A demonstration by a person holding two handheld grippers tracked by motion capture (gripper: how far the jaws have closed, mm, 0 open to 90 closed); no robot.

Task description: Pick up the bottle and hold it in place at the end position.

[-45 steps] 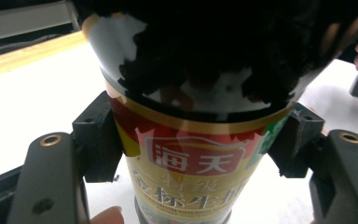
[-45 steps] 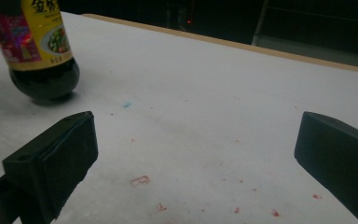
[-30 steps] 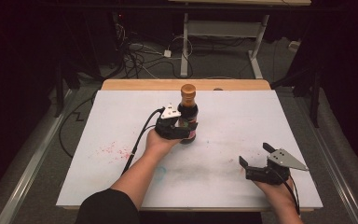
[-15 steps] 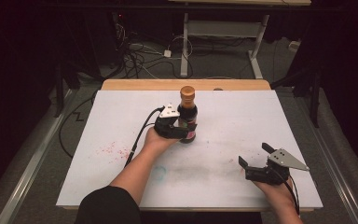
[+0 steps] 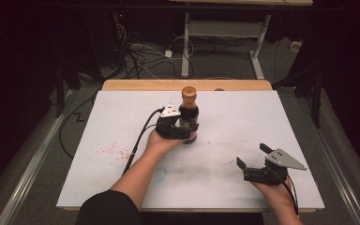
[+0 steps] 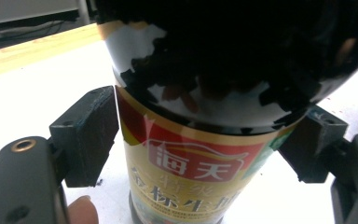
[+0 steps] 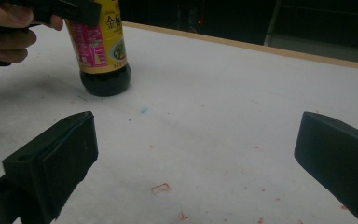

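left gripper [image 5: 183,127] clamping upright bottle [image 5: 188,112] mid-frame (axis vertical) | right gripper [image 5: 254,161] gaping wide, lower right, well apart

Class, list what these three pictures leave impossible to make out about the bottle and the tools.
- Bottle cap: cut off by the top edge in the left gripper view.
- Bottle label text: too small in the high view.
- Left tool grip: the near pad seems to touch; the far contact is hidden behind the bottle.
- Label top: covered by the tool in the right gripper view.
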